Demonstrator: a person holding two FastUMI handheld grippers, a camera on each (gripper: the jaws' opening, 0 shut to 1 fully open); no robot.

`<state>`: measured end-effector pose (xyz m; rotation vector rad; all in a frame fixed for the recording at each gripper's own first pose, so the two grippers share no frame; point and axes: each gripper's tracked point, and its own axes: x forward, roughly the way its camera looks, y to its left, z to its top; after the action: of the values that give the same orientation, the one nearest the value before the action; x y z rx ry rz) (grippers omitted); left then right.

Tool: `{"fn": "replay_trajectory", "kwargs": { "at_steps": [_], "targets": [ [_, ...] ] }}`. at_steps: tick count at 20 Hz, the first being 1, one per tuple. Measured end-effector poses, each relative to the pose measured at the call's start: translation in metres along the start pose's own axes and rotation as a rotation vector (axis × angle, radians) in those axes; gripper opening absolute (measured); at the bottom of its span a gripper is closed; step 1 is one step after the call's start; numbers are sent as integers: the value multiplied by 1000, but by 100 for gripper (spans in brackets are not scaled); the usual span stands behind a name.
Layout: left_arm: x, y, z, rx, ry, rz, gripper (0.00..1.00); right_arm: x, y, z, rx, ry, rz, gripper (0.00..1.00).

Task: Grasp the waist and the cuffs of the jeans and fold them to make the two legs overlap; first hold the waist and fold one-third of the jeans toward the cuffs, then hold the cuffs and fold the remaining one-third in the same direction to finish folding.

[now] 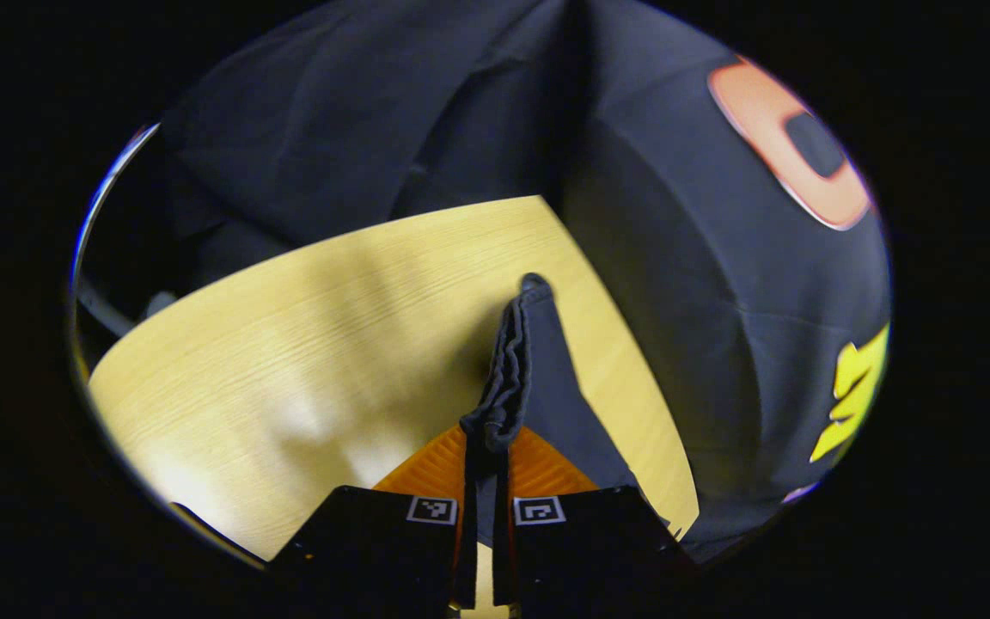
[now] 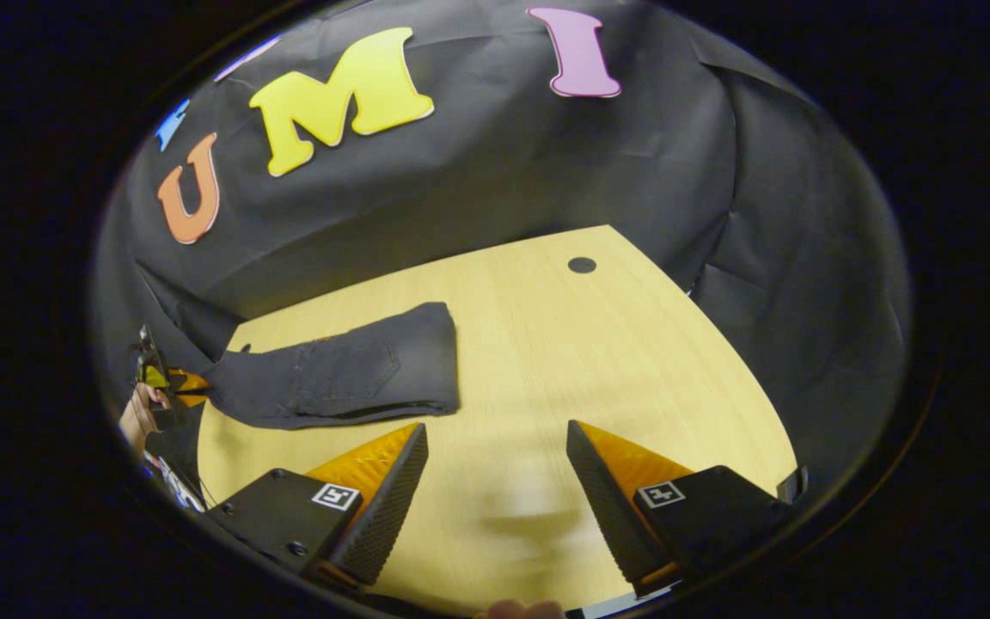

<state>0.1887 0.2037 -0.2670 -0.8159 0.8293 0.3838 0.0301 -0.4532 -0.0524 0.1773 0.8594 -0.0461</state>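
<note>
Dark jeans [image 2: 349, 370] lie folded on the wooden table [image 2: 546, 344] with a back pocket facing up. Their left end rises off the table toward my left gripper [image 2: 170, 383], held by a hand [image 2: 138, 417] at the far left of the right gripper view. In the left gripper view, my left gripper [image 1: 486, 447] is shut on a bunched edge of the jeans [image 1: 546, 378], which stands up above the table [image 1: 289, 344]. My right gripper [image 2: 495, 438] hovers open over bare wood, to the right of the jeans and apart from them.
A small black round dot [image 2: 582, 265] marks the table near its far edge. Black cloth walls [image 2: 504, 172] close in the table at the back and right. The table's rounded edge [image 1: 143, 335] curves off to the left in the left gripper view.
</note>
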Motion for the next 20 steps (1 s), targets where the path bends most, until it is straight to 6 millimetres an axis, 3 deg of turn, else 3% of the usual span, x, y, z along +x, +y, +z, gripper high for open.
{"fn": "replay_trajectory", "kwargs": {
  "at_steps": [4,7,9,10,11,12,13,16,17,20],
  "targets": [
    [-67,-113,-16,256,-123,-144,10,-16,5,3,-11,-37,20,99],
    [-112,-199,-52,391,-194,-263,10,-30,-3,1,-10,-54,12,99],
    [-132,-255,-87,470,-223,-343,10,-41,-18,-2,-10,-63,-11,100],
    [-119,-249,-98,520,-232,-381,10,-45,-26,-4,-1,-62,-24,100],
    [-131,-293,-150,573,-225,-404,10,-50,-35,-7,11,-58,-38,100],
    [-105,-308,-186,596,-207,-424,10,-54,-46,-11,23,-52,-54,100],
    [-108,-326,-207,608,-184,-445,10,-58,-56,-13,34,-49,-74,100],
    [-63,-344,-293,721,-153,-440,10,-68,-83,-19,51,-43,-121,100],
    [-57,-349,-313,765,-154,-420,10,-71,-90,-20,49,-39,-132,98],
    [-26,-335,-362,886,-138,-333,10,-71,-106,-24,34,-23,-142,100]
  ]
}}
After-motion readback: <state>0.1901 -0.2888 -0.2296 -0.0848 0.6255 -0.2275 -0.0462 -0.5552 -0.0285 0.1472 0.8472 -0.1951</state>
